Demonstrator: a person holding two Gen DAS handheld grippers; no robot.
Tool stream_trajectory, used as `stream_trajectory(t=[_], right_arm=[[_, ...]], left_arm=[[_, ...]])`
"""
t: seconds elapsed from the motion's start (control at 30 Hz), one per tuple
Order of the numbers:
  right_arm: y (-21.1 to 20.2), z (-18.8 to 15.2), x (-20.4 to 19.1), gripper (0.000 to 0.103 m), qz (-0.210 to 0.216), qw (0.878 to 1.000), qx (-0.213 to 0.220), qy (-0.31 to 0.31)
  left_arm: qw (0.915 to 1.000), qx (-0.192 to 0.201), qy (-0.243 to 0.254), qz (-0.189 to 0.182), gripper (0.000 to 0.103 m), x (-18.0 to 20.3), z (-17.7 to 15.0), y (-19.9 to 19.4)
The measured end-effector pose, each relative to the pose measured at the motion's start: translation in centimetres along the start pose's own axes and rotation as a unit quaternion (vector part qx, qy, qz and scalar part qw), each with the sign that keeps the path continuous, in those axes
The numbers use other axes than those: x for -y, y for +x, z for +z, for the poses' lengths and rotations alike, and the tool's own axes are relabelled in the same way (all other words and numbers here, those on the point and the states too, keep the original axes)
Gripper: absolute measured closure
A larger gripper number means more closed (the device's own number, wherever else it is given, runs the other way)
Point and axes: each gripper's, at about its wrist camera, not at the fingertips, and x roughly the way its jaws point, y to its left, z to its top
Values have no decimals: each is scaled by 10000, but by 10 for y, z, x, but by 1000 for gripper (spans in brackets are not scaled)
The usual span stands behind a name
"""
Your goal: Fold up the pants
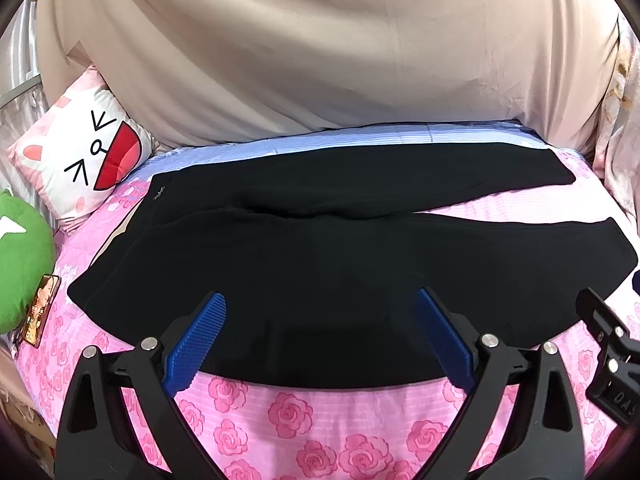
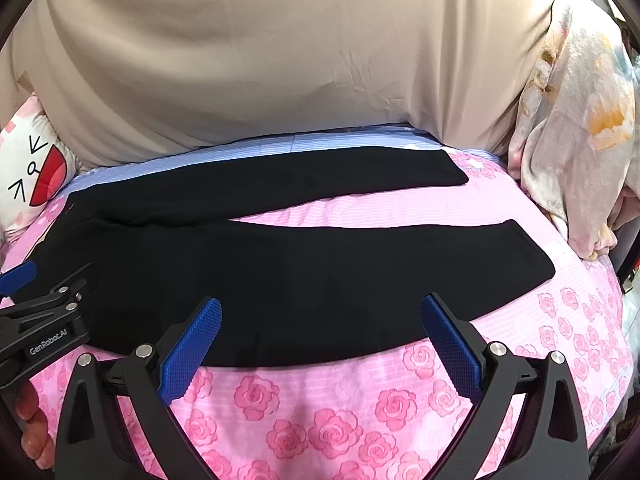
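Black soft knit pants [image 1: 320, 264] lie flat on the pink rose-print bed sheet [image 1: 304, 420], waistband toward the cat-face pillow [image 1: 86, 156], legs splayed apart. Left gripper [image 1: 320, 336] and right gripper [image 2: 320, 340] both spread wide, empty, over the near leg's edge. Fabric looks limp and light; pinch the near leg's edge, probably at hem and waistband.

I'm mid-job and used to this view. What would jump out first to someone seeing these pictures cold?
The black pants first: spread flat across the pink rose bedsheet, waist to the left, the two legs splayed apart to the right. Next, both grippers, left and right, open and poised at the near edge of the pants, gripping nothing. Then the cat-face pillow at the far left against the beige curtain.
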Motion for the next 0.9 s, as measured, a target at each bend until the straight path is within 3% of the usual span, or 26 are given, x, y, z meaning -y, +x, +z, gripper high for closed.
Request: stream_trajectory(t=[0.33, 0.7, 0.9], right_arm=[[47, 25, 27, 5, -63, 9992, -268, 279], [65, 30, 31, 5, -103, 9992, -331, 187], [109, 69, 98, 5, 59, 9994, -63, 323]], left_arm=[[9998, -200, 14, 64, 10, 3, 12, 36], [9993, -362, 10, 18, 10, 8, 14, 59], [9992, -382, -16, 66, 9, 1, 20, 69]])
